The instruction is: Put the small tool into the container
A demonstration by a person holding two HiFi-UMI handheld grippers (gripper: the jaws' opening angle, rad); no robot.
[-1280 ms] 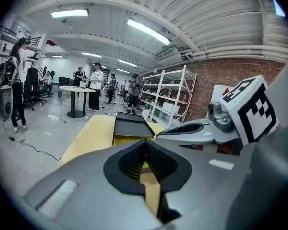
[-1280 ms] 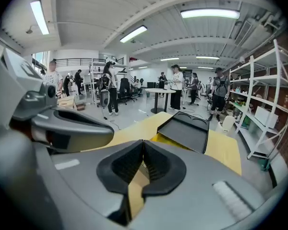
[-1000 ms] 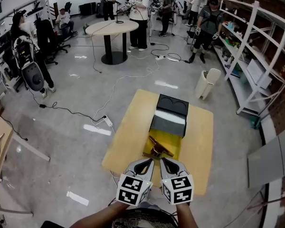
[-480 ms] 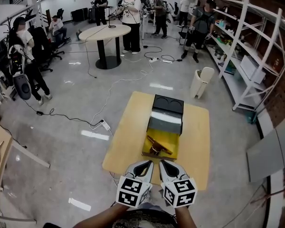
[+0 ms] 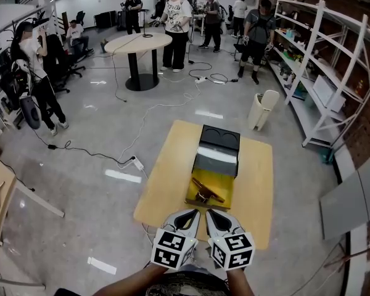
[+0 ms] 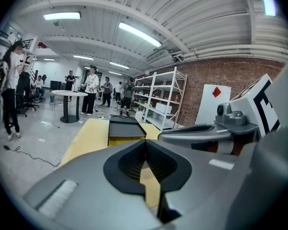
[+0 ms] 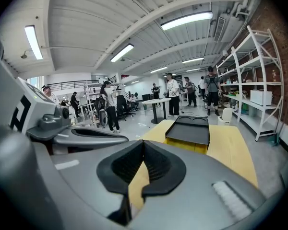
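A yellow container (image 5: 217, 196) with a raised black lid (image 5: 219, 145) stands on the light wooden table (image 5: 256, 184). A small brown tool (image 5: 206, 192) lies across the container's yellow part. My left gripper (image 5: 195, 213) and right gripper (image 5: 209, 213) hover side by side over the table's near edge, just short of the tool. Both are shut with nothing between the jaws. The left gripper view shows its shut gripper (image 6: 145, 143) pointing toward the container (image 6: 122, 130). In the right gripper view the shut gripper (image 7: 143, 143) also faces the container (image 7: 190, 130).
Several people stand at the back around a round table (image 5: 138, 42). Cables and a power strip (image 5: 137, 163) lie on the floor to the left. White shelves (image 5: 324, 79) line the right wall, with a white bin (image 5: 262, 110) beside them.
The head view has shifted a little, so the table sits slightly higher in the picture. Both grippers stay shut side by side. The tool has not moved.
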